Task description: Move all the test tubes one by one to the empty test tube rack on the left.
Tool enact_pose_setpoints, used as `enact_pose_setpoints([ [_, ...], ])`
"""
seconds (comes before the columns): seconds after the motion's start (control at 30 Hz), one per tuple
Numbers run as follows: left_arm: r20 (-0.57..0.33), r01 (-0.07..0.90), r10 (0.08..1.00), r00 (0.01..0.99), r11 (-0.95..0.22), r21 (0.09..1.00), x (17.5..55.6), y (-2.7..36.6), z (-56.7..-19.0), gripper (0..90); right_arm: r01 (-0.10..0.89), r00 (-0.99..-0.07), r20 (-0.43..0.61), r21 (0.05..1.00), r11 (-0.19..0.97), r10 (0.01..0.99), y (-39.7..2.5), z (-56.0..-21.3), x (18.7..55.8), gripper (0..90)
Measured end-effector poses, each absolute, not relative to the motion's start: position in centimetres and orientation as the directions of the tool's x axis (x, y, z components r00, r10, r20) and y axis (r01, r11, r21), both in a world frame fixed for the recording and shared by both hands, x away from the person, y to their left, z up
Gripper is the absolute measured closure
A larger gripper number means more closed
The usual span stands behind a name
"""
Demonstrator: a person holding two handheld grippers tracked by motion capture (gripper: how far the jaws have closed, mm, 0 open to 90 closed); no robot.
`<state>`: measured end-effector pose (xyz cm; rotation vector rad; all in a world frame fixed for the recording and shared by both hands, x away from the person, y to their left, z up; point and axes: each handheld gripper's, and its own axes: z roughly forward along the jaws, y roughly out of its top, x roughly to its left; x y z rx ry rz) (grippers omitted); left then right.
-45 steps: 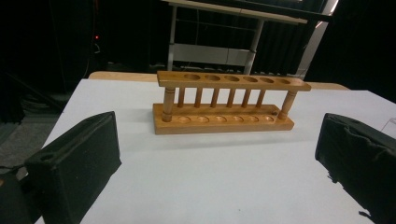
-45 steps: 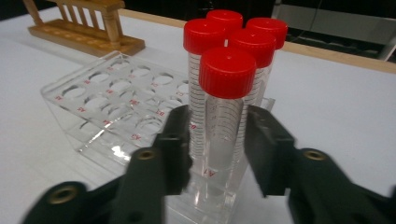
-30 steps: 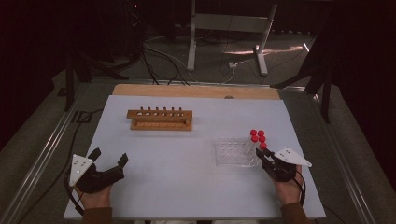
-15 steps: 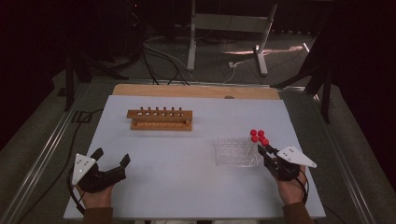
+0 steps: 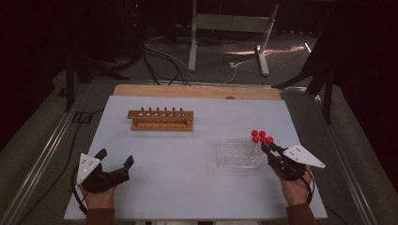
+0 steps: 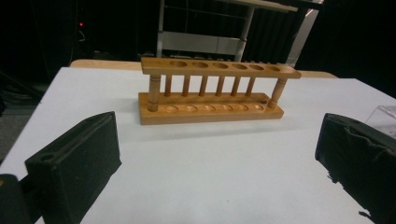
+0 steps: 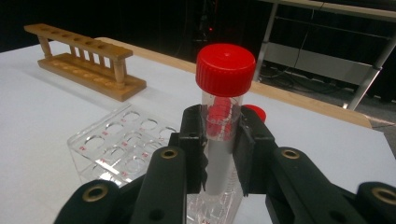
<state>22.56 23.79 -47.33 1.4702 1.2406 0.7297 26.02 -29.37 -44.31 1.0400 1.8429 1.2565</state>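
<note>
Tube: a clear plastic tube with a red screw cap (image 7: 225, 70) stands upright in the clear rack (image 5: 237, 152) at centre right of the high view, at the rack's right edge among the other red-capped tubes (image 5: 258, 135).
Handling: judged light and stiff; the smooth wall is likely slippery, and thin plastic may crack or pop out under a hard squeeze.
Hold point: on the barrel just under the cap, where the cap's lip would stop it sliding down; that is where it is taken now.
Right tool (image 7: 220, 151): jaws pressed against both sides of the barrel below the cap, pinching the tube; its lower part sits in the rack.
Right hand (image 5: 294, 187): lower right of the high view, forearm entering from the bottom edge, tool pointing up and left toward the rack.
Left tool (image 5: 116, 163): jaws spread wide, holding nothing, resting low over the table (image 5: 187, 187) at lower left.
Left aim: its own view looks between the jaws at the wooden rack (image 6: 212, 91), well apart from it, with all visible holes vacant.
Risk: the clear rack looks light and could lift with the tube if it binds.
</note>
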Motion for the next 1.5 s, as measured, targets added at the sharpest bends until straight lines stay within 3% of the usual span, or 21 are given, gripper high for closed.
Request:
enact_pose_setpoints([
  [0.17,-0.163,0.359,0.937,0.308,0.044,0.932,23.6,22.1,-47.5,0.7,0.237,-0.464,-0.076,0.95,0.206,0.883,-29.4,-43.9,25.9,74.4],
  [0.97,-0.127,0.314,0.771,0.623,-0.098,0.944,25.7,9.6,-43.9,0.8,0.263,-0.595,0.017,0.949,0.175,0.803,-26.8,-43.5,24.8,74.4],
  [1.5,-0.143,0.306,0.668,0.73,-0.132,0.943,26.3,5.1,-42.4,3.0,0.263,-0.689,0.016,0.937,0.23,0.725,-24.5,-43.7,24.4,74.4],
])
